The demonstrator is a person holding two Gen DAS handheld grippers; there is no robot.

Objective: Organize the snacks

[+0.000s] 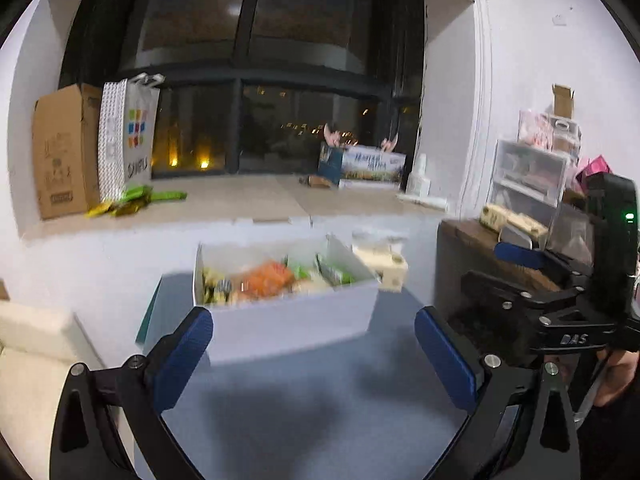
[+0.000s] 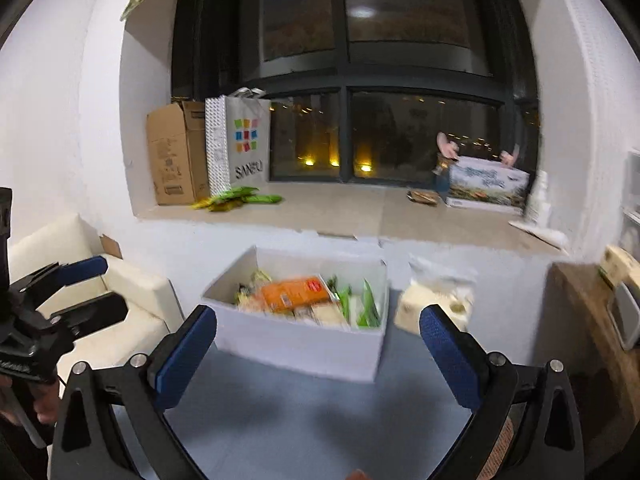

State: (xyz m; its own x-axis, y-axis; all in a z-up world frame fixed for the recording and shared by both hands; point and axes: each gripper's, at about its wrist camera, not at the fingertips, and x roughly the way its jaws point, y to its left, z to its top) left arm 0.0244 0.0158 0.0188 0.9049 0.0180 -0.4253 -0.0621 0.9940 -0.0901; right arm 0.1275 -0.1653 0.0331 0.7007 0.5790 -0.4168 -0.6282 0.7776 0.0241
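Both claws, left (image 1: 314,354) and right (image 2: 318,354), gape empty just short of the white snack box (image 2: 296,346). Risk: loose packets (image 2: 294,294) crowd the box, so a hasty grab may snag neighbours or shove it.

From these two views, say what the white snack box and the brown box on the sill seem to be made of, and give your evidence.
White snack box: probably thin matte card or paperboard, with flat walls and crisp folded edges. Brown box: corrugated cardboard, plain kraft brown with printed marks and a raised flap.
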